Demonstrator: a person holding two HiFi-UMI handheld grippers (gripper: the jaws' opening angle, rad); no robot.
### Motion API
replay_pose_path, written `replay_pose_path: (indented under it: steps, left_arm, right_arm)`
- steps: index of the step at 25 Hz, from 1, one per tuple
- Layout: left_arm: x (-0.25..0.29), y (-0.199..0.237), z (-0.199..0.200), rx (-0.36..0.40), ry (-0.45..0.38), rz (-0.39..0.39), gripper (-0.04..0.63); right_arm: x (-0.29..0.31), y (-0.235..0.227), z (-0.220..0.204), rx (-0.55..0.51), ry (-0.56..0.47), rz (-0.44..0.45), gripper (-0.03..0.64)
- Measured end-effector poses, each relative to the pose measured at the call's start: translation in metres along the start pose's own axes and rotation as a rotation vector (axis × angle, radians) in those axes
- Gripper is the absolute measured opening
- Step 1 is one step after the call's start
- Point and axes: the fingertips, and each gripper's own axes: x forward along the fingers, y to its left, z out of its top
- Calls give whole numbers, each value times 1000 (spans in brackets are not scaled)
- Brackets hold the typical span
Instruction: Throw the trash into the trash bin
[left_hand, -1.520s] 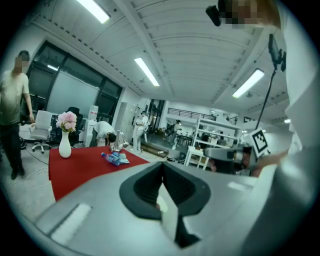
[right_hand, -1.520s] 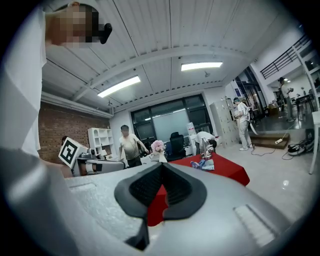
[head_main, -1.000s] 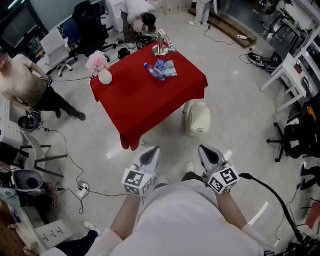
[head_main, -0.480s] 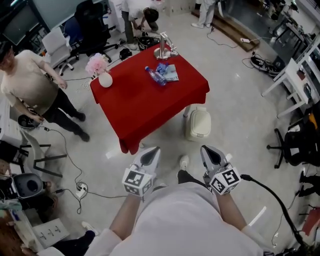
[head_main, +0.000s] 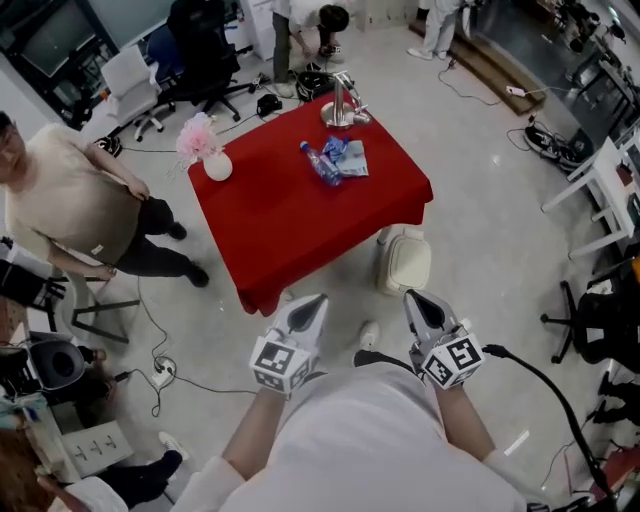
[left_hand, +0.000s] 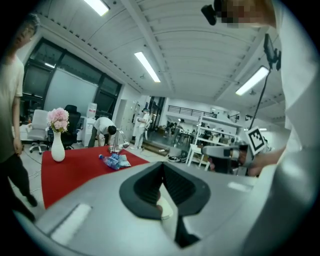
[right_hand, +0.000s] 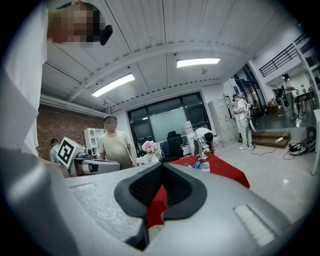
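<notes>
The left gripper and the right gripper are held side by side in front of the person's white-shirted body, both pointing toward a table draped in a red cloth. In the left gripper view the dark jaw pads are pressed together at their tips with nothing between them. The right gripper view shows the same, with only red cloth visible through the gap below the tips, so both grippers are closed and empty. Each gripper carries a marker cube, the left one and the right one, printed with black-and-white square patterns rather than letters. The trash lies on the far part of the table, well away from both grippers: a plastic bottle with a blue label too small to read, and touching it a crumpled blue wrapper whose print cannot be made out either. The trash bin, cream-coloured with its lid down, stands on the floor just beside the table's near right edge. Also on the table are a white vase of pink flowers at the left corner and a shiny metal stand at the far corner. A person in a beige shirt stands left of the table.
</notes>
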Motion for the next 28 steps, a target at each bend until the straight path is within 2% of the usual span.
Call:
replay_pose_path:
  steps: [12, 16, 21, 28]
  left_arm:
    - [75, 5, 14, 7, 22, 78, 5]
    - [94, 3, 14, 16, 39, 78, 5]
    - [104, 7, 18, 6, 57, 91, 5]
    - [130, 32, 19, 15, 87, 42, 5]
  right_arm:
    - [31, -73, 10, 0, 34, 99, 0]
    - [34, -90, 9, -5, 56, 123, 0]
    - [39, -102, 11, 4, 57, 113, 0]
    - [58, -116, 2, 33, 68, 49, 0]
